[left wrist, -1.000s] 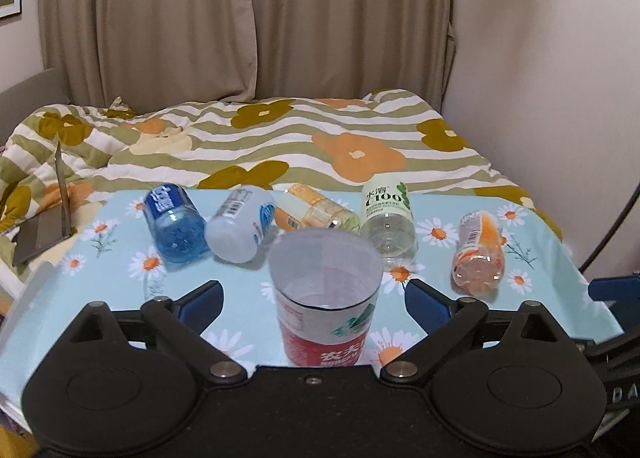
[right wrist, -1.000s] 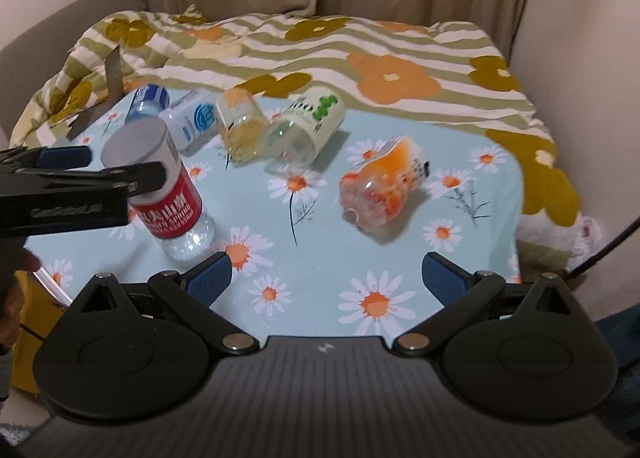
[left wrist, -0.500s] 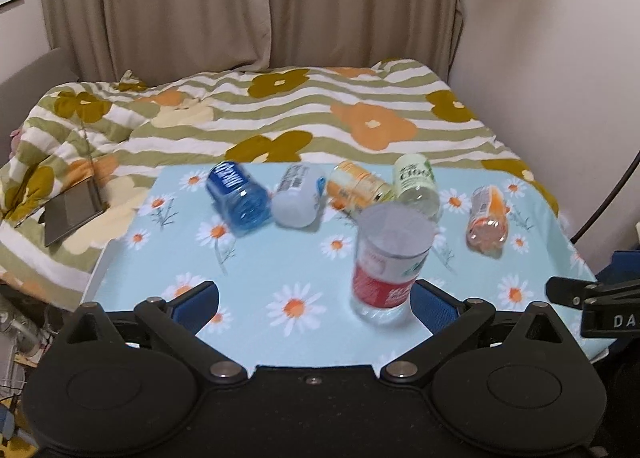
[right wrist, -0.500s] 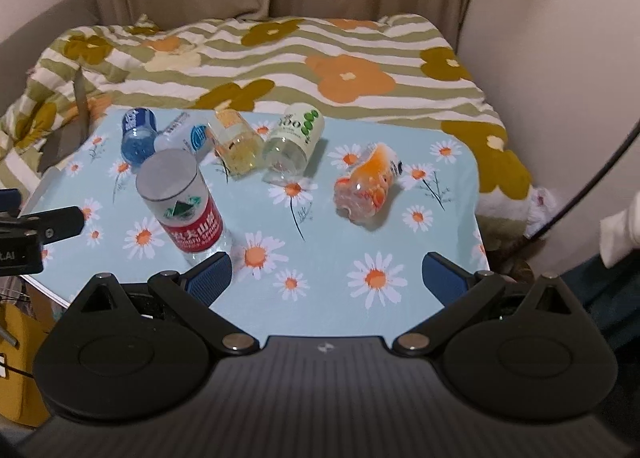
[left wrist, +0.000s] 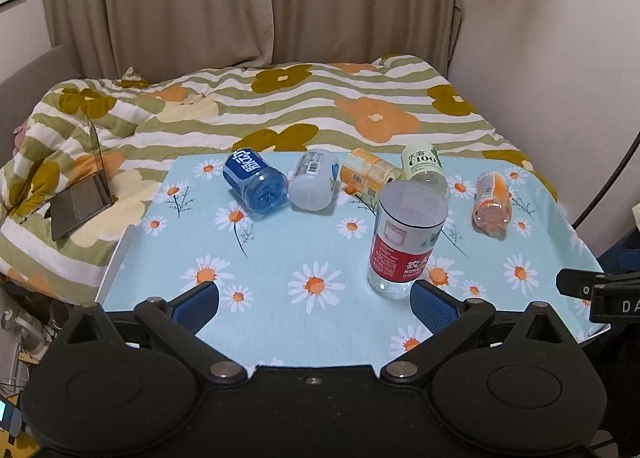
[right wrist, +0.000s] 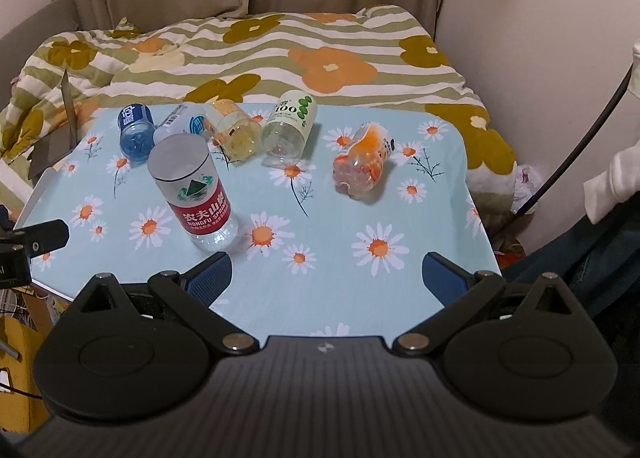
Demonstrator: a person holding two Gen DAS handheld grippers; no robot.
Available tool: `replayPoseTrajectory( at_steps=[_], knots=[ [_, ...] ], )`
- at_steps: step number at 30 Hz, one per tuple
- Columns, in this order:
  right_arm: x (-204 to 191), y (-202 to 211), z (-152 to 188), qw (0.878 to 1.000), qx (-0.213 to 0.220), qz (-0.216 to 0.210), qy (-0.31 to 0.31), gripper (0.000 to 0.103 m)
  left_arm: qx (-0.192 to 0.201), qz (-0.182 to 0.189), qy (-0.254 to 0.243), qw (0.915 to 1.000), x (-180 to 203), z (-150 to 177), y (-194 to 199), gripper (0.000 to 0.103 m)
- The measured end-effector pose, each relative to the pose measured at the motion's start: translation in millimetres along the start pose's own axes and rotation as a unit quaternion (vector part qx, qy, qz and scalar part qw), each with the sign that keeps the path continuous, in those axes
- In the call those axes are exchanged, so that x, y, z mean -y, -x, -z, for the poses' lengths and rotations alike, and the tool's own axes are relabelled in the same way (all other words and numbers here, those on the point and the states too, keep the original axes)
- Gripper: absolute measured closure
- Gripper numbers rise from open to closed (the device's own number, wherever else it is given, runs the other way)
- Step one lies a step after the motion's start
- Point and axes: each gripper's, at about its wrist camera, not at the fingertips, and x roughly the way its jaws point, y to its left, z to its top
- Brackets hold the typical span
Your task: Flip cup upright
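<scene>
A clear cup cut from a bottle, with a red label point(left wrist: 406, 242) point(right wrist: 192, 194), stands upright on the daisy-print table point(left wrist: 280, 258) point(right wrist: 360, 218). Several more cut-bottle cups lie on their sides in a row behind it: a blue one point(left wrist: 256, 180) point(right wrist: 136, 130), a white one point(left wrist: 314, 180), a yellow one point(left wrist: 370, 172) point(right wrist: 234, 130), a green-labelled one point(left wrist: 424, 164) point(right wrist: 290, 126) and an orange one point(left wrist: 492, 202) point(right wrist: 362, 162). My left gripper point(left wrist: 314, 302) is open and empty, back from the red-labelled cup. My right gripper point(right wrist: 326, 278) is open and empty near the front edge.
A bed with a flowered striped cover point(left wrist: 320, 106) lies behind the table. A laptop point(left wrist: 84, 194) stands half open on it at the left. A wall and a dark cable point(right wrist: 580, 130) are on the right. The other gripper's tip shows at each view's edge point(left wrist: 600, 290) point(right wrist: 32, 242).
My left gripper has let go of the red-labelled cup and pulled back and up; the cup now stands alone. My right gripper has also drawn back from the table.
</scene>
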Motion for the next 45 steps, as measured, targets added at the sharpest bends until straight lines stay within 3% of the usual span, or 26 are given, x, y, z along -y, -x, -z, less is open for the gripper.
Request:
replayPoseTrajectory(
  at_steps=[16,45],
  knots=[
    [-1.4,1.8,-3.4,1.0,0.004,-0.002,0.0,0.0,0.018,-0.01,-0.002,0.9998,0.6,-1.8,6.8,0.0],
    [-3.6,-9.8,-17.5,1.0,0.003,-0.003,-0.006,0.0,0.014,-0.026,-0.02,0.9994,-2.3,-9.3,-6.5,0.0]
  ],
)
